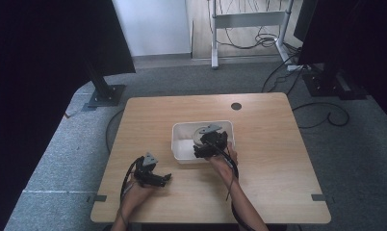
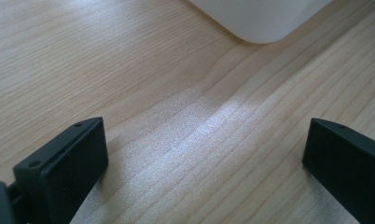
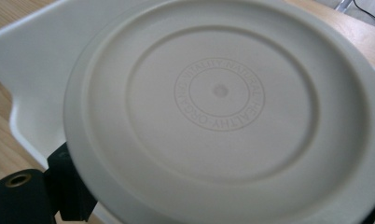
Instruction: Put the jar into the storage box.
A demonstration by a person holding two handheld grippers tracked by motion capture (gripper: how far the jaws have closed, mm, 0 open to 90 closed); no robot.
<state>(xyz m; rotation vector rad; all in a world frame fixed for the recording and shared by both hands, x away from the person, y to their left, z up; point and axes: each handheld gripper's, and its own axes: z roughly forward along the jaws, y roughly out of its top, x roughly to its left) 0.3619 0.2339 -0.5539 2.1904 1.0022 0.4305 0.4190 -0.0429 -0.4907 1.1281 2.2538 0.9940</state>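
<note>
The right claw (image 1: 207, 144) pinches a round white plate (image 3: 218, 116) by its near rim, one black jaw showing under the rim's lower left edge in the right gripper view. The plate's underside faces the camera, with a ring of raised lettering at its centre. It hangs tilted over the white tub (image 1: 182, 144), which serves as landmark here: the plate sits above the tub's right half, its rim close to the tub's wall.

The left claw (image 1: 155, 177) rests low on the desk (image 1: 278, 183) just in front of the tub's left corner, jaws spread wide with nothing between them.

The hold is at the rim alone, so I judge the plate could pivot or slip out. If lowered crooked, its edge might catch the tub wall and shove the unsteadied tub.
</note>
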